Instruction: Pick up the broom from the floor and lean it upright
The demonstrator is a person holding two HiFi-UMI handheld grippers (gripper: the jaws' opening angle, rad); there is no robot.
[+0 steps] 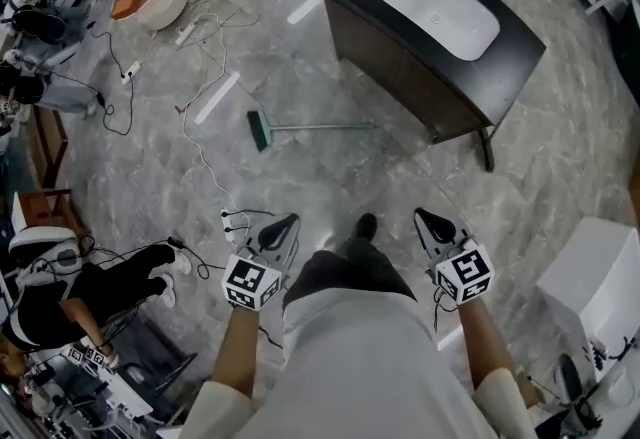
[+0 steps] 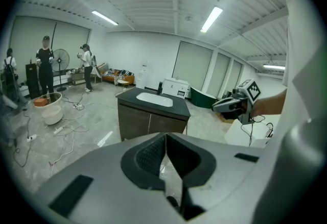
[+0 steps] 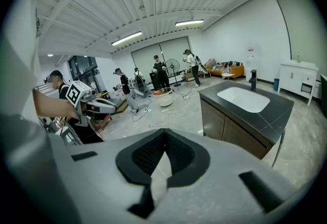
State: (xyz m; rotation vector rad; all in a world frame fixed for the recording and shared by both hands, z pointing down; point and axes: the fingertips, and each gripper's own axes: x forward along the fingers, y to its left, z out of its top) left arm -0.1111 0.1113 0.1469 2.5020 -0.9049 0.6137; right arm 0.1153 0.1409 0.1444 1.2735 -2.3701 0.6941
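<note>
Grey marble-look tile floor [image 1: 320, 187]: glossy, glare noted. Green-headed broom w/ silvery metal handle [image 1: 310, 127]: smooth shaft. Dark wood-look vanity cabinet [image 1: 400, 77]: matt; white basin [image 1: 437, 9] glazed, smooth. Left gripper [image 2: 165, 139] shell: grey matt plastic; black pads [image 2: 148, 156] seen ribbed.

No words, numbers or brand names can be read anywhere. The only sign-like marks are black-and-white square code patterns on the marker cubes [image 1: 250, 282] of the left gripper [image 1: 284, 225], lower left, and right gripper [image 1: 428, 220], lower right; they carry no letters.
</note>
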